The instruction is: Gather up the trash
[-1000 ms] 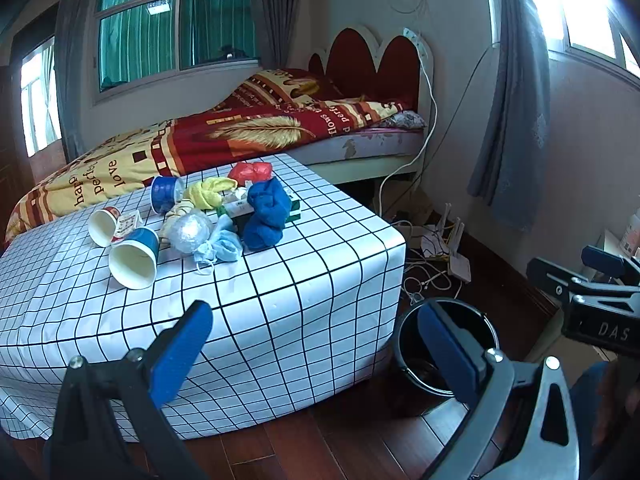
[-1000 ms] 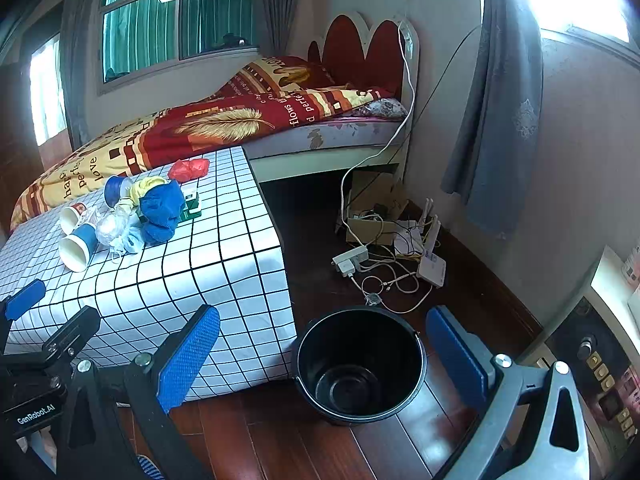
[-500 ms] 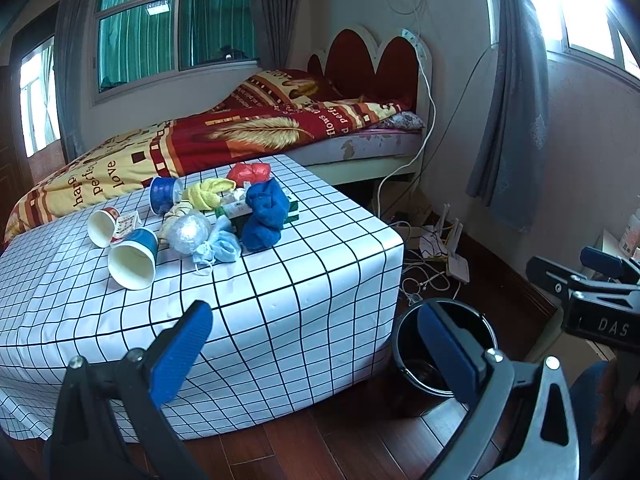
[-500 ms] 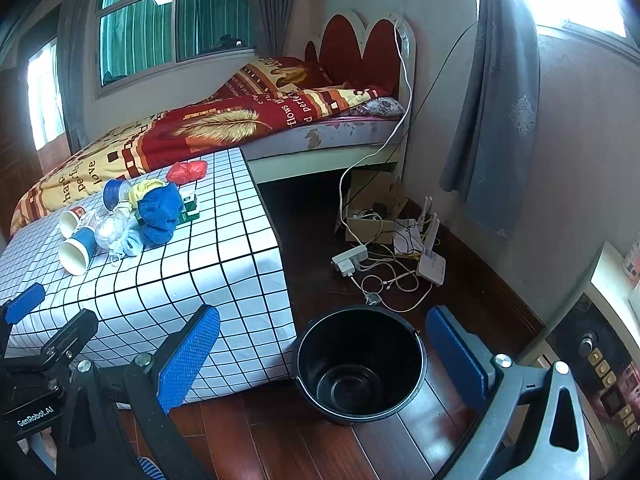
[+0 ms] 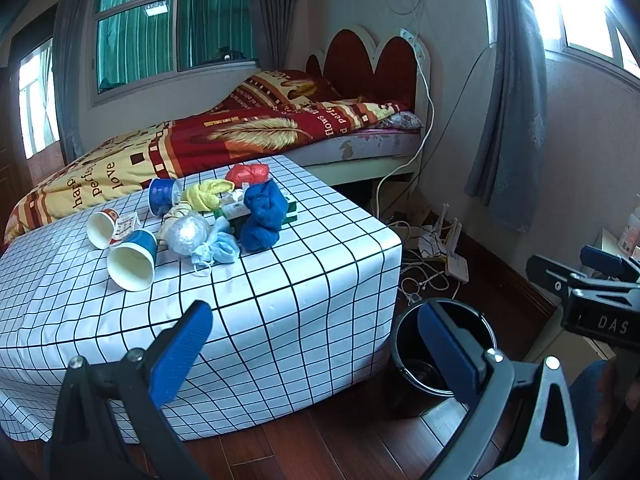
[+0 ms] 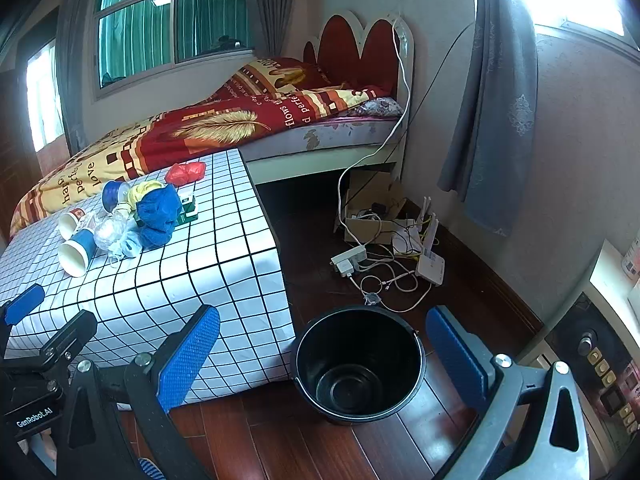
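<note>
Several scraps of trash (image 5: 208,220) lie heaped on the checked table (image 5: 280,300), ahead and left of both grippers: cups, a mask, a blue wad, a red bag. Bare cloth runs from the heap to the table's near edge. Under the heap sits what may be a green box, mostly hidden. Left gripper (image 5: 316,344) and right gripper (image 6: 324,348) both gape wide, holding nothing. Right gripper's far finger partly covers nothing but floor; the black bucket (image 6: 358,364) stands between its fingers, beside the table corner. Cables (image 6: 384,268) clutter the floor beyond.
</note>
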{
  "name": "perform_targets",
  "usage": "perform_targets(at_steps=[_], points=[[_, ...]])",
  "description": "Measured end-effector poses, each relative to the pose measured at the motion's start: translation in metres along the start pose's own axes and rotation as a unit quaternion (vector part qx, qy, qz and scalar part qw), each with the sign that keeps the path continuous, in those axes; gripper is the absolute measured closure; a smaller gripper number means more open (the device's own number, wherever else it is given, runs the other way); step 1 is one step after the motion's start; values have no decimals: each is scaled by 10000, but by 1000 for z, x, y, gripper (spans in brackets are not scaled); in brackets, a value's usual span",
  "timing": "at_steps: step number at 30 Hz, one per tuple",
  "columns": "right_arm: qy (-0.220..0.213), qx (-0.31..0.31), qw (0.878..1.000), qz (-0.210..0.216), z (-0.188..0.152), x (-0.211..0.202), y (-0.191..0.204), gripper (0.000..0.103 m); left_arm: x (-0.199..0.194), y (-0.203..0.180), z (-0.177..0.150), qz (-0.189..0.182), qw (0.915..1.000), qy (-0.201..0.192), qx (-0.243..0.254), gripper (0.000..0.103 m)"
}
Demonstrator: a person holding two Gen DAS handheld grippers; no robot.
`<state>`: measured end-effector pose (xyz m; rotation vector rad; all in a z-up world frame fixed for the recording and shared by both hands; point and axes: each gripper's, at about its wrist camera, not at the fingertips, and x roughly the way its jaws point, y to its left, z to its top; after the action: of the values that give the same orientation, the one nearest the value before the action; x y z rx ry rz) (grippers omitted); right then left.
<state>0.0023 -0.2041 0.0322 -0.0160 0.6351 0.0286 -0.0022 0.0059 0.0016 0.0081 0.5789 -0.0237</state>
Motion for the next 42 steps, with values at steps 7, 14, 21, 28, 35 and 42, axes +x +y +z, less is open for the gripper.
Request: perform_targets(at_steps=[7,14,21,28,35,42], points=[[-3,1,10000,-1,0,0,0,0,-1,0,2,6,10000,-37,1,0],[4,8,10000,9,1,0,0,0,-2,1,2,-5,10000,-39,4,0],[-6,3,10000,1,1,0,0,0,-2,1,2,-12,10000,-58,15,0],[2,13,10000,12,1,0,-1,0,-1,0,2,-8,10000,-52,18,0],[11,13,10000,25,3,2,0,0,-1,0,2,-18,10000,-46,12,0],[23,44,10000,56,3,3,2,0,2,3,-1,24,10000,-3,5,0]])
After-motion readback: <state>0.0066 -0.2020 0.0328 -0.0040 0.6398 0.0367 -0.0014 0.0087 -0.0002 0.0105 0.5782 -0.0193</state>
